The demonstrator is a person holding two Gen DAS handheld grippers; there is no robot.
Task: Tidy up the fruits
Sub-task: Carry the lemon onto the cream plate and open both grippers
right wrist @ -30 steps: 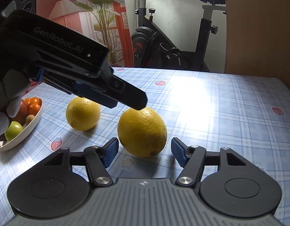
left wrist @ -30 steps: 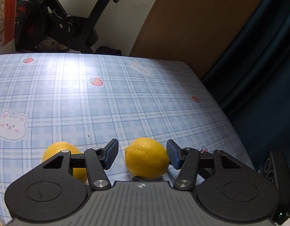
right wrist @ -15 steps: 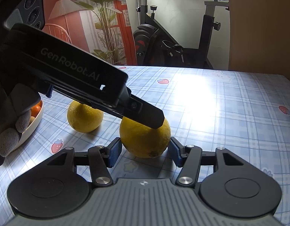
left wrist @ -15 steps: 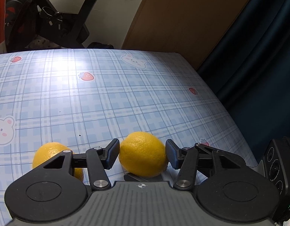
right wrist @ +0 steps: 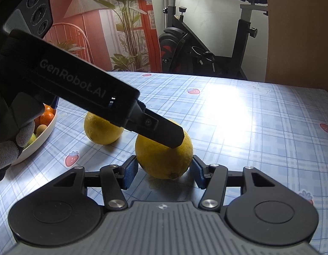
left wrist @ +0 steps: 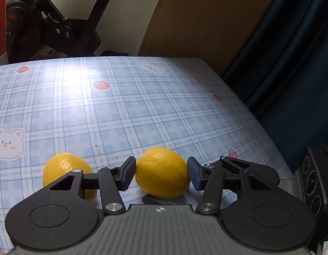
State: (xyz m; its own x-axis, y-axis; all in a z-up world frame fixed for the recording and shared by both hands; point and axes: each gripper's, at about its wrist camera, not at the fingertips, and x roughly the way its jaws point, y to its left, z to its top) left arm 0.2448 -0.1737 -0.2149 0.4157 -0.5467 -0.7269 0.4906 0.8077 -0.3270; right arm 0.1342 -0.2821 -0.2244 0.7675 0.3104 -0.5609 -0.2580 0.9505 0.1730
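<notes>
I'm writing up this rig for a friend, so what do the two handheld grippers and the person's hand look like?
Each gripper, the left gripper and the right gripper, has black linkage arms with silver pivot pins, two round black discs, a ribbed grey base and blue-padded fingers. From the right wrist camera, the left one's black body bears GenRobot.AI lettering and three round lenses. The hand wears a grey and black glove.

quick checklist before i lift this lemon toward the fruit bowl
1. Left hand-held gripper pads on the near yellow lemon: ok.
2. Right hand-held gripper pads on that lemon: ok.
3. Only one gripper on it: not ok, both clamp it.
4. Second yellow lemon apart from the gripped one: ok.
5. Room in the white bowl of small fruit: cannot tell, the grey gloved hand hides most of it.
</notes>
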